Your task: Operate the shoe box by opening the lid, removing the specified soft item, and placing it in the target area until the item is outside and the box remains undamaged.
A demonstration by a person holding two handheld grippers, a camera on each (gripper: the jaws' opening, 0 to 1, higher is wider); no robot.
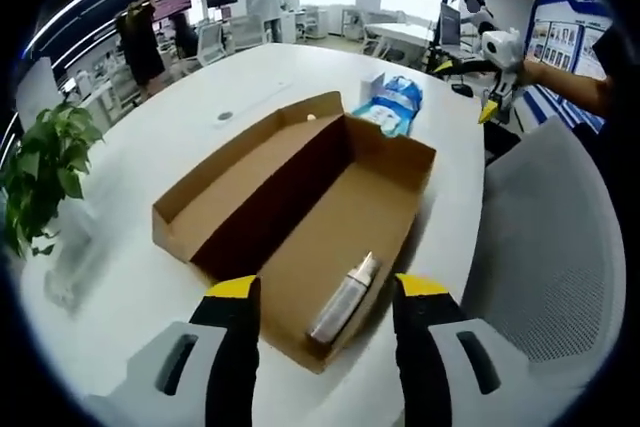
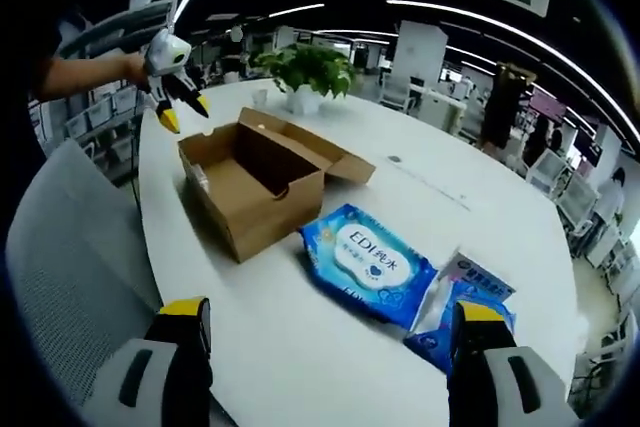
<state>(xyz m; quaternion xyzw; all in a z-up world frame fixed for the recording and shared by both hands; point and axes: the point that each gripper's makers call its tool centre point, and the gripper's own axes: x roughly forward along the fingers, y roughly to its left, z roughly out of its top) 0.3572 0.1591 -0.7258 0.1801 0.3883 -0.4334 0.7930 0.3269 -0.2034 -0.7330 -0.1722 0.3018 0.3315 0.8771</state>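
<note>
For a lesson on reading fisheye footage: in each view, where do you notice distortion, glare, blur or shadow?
Left gripper view: the white table's edge bows into a curve, the far windows wash out to white, the open shoe box's inner wall lies in shadow, and the left claw looks soft.

Right gripper view: ceiling light strips bend into arcs, the wipes pack shows slight sheen, and the right claw looks oversized.
</note>
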